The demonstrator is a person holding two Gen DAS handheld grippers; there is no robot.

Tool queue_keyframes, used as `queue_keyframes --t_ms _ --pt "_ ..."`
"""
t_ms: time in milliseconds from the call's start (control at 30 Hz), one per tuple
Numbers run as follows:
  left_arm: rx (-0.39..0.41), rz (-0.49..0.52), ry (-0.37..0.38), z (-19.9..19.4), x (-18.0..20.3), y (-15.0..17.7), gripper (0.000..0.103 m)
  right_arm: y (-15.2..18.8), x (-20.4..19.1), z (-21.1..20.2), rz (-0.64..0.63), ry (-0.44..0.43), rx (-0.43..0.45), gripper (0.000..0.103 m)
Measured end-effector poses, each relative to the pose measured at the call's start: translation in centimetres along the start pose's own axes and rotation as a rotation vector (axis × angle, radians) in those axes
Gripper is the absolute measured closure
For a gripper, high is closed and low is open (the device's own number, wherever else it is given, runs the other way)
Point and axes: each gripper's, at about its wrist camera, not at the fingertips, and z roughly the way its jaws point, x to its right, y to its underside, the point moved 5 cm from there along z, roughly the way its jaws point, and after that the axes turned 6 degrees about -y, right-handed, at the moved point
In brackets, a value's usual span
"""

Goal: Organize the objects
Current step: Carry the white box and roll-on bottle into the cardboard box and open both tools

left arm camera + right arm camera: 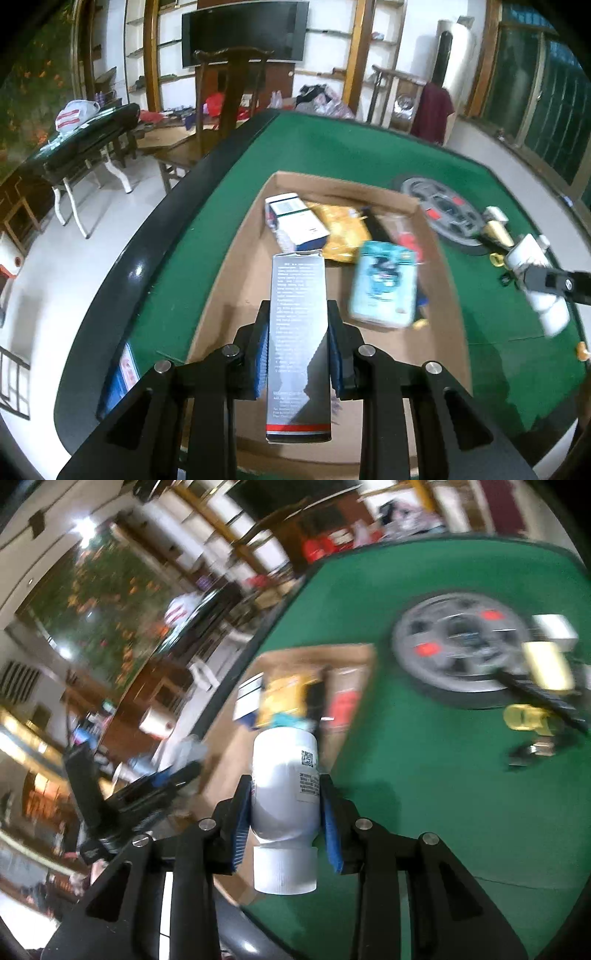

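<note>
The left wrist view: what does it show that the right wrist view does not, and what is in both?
Only the left wrist view shows the left gripper shut on a tall grey printed carton above the open brown cardboard box, and a light blue pouch lying flat inside.

Only the right wrist view shows the QR code on the white plastic bottle that the right gripper holds.

Both show the box, the bottle, the yellow packet, the round grey metal disc and the green felt table.
</note>
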Motion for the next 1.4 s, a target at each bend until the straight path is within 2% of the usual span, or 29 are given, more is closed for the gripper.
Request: queue_keyframes --t_ms 167,300,433,700,767,800,900,1000,1100,1233,1333,1400 --pt "-0.065 0.015 -0.017 3.0 -0.5 -0.5 0.080 0.9 -2.4 6.8 0.031 -0.060 -0.125 0.071" --pt "-0.101 0.015 -0.009 4.9 -0.7 -1.1 0.080 1.7 -2.4 10.1 0.076 -0.063 -0.184 0.070" --pt "-0.099 0.010 -0.009 5.6 -0.6 -1.8 0.080 1.4 -1.6 11.7 0.103 -0.024 -0.188 0.071" --pt "-0.084 -0.035 -0.009 5.5 -1.1 -2.0 0.079 -0.4 -0.2 11.6 0.100 0.075 -0.142 0.071" --pt "-0.085 -0.047 0.003 5.4 -1.3 -2.1 0.074 -0.6 -0.2 11.7 0.093 0.084 -0.146 0.071" --pt "-0.082 -0.054 0.006 5.1 -1.5 -2.0 0.068 -0.8 -0.3 11.8 0.085 0.090 -0.148 0.070" --pt "-0.062 -0.062 0.008 4.2 -1.7 -2.1 0.063 -0.7 -0.4 11.1 0.074 0.097 -0.134 0.070" --pt "-0.039 -0.084 0.015 2.8 -2.0 -2.2 0.054 -0.9 -1.2 9.9 0.044 0.103 -0.098 0.070" --pt "-0.008 -0.093 0.022 1.1 -1.9 -2.2 0.050 -1.3 -1.8 7.8 -0.003 0.121 -0.049 0.069" --pt "0.037 -0.098 0.023 -1.2 -0.8 -2.1 0.046 -1.1 -1.7 4.3 -0.040 0.163 0.032 0.061" --pt "0.065 -0.077 0.037 -2.7 1.1 -2.0 0.043 -1.0 -1.4 1.8 -0.064 0.207 0.094 0.052" --pt "0.077 -0.050 0.062 -3.6 3.0 -2.0 0.042 -0.7 -1.1 0.1 -0.088 0.246 0.126 0.049"
